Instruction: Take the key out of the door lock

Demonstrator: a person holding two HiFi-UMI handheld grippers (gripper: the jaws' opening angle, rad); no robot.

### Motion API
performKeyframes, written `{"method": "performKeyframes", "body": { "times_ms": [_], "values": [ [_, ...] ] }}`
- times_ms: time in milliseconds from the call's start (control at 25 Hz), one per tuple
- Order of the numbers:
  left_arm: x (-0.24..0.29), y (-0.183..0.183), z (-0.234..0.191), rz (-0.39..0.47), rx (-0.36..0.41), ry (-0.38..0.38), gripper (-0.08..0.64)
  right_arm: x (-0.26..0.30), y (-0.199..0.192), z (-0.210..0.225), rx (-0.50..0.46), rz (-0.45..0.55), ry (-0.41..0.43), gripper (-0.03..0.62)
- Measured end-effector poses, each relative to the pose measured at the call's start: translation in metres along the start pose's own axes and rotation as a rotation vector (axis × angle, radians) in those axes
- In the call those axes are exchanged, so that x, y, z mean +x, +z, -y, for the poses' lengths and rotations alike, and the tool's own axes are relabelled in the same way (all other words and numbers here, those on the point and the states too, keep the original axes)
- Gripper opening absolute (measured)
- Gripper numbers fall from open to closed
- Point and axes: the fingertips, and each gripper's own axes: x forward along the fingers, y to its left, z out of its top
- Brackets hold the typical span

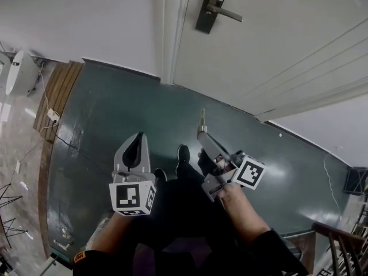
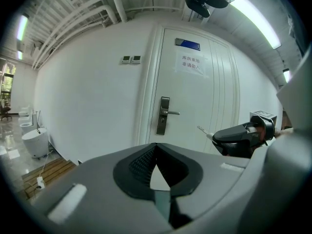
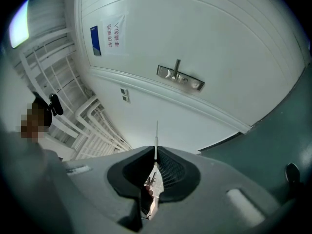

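A silver key (image 1: 202,119) sticks out past the tips of my right gripper (image 1: 202,133), which is shut on it and held away from the door, above the floor. In the right gripper view the key's blade (image 3: 156,139) shows edge-on between the closed jaws, with a small ring behind it. The white door (image 1: 276,45) stands at the top, with its lock plate and lever handle (image 1: 211,7) well clear of the key. My left gripper (image 1: 137,140) is shut with nothing in it, beside the right one. In the left gripper view the lock plate (image 2: 163,115) is straight ahead.
Dark green floor (image 1: 115,119) lies below both grippers, with a shoe (image 1: 183,154) on it. White wall (image 1: 86,22) is left of the door. Wooden boards (image 1: 54,96), cables and a white round fixture (image 1: 22,72) are at the left. A stair railing (image 1: 339,240) is at the lower right.
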Motion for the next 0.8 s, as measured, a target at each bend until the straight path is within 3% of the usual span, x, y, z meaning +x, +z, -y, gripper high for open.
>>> {"method": "performKeyframes", "body": {
  "times_ms": [200,360,800],
  "values": [
    [-0.044,-0.010,-0.015,0.015,-0.020,-0.023,0.018,-0.011,-0.045,-0.028,-0.017,0.017,-0.006,0.014],
    [-0.097,-0.007,0.007,0.049,-0.024,-0.067,0.018,-0.054,-0.082,-0.061,-0.033,0.036,-0.010,0.014],
    [-0.091,-0.016,0.031,0.033,0.007,-0.144,0.018,-0.069,-0.088,-0.053,0.004,0.089,0.003,0.014]
  ]
}}
